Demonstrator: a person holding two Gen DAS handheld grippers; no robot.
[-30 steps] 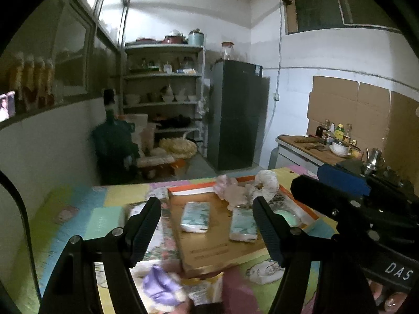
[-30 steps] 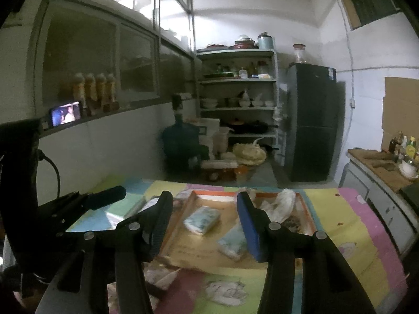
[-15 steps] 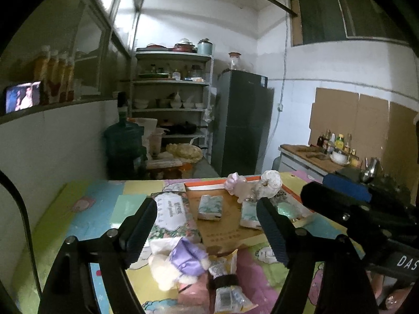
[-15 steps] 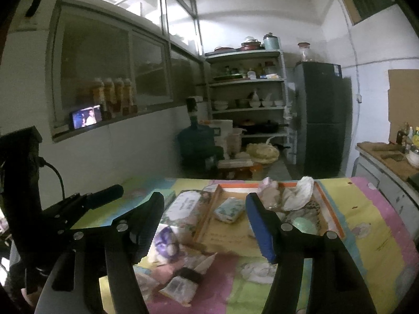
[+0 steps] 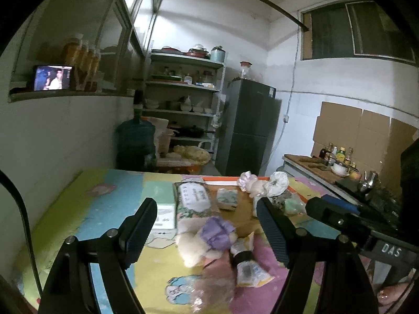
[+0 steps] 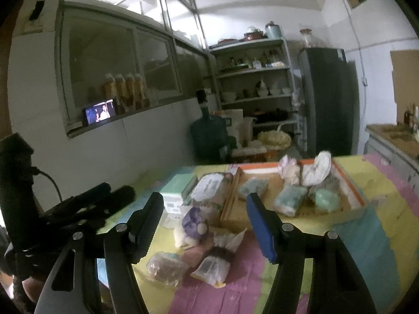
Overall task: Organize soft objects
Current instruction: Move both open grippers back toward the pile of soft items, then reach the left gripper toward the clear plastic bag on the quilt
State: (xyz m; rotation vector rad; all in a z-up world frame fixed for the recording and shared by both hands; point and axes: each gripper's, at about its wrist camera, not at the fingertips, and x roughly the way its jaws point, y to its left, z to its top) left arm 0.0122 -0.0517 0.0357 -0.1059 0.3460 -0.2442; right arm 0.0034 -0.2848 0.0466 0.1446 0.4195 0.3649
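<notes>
A cardboard tray (image 6: 351, 191) with an orange rim lies on the colourful mat and holds tissue packs (image 6: 289, 200), a green soft item (image 6: 326, 198) and pale plush pieces (image 6: 303, 170). In front of it lie a cream and purple plush toy (image 5: 207, 238), a large tissue pack (image 5: 195, 200) and small wrapped packets (image 6: 209, 264). My left gripper (image 5: 207, 225) is open and empty, held above the plush toy. My right gripper (image 6: 204, 225) is open and empty, above the same pile.
A white and green box (image 6: 174, 196) lies left of the large tissue pack. Beyond the mat's far edge stand a water jug (image 5: 134, 146), shelves (image 5: 183, 104) and a fridge (image 5: 248, 133). A counter with bottles (image 5: 332, 159) is at the right.
Both grippers have pulled back and risen from over the tray. The plush toy, the packets and more of the mat have come into view. Both stay open.
</notes>
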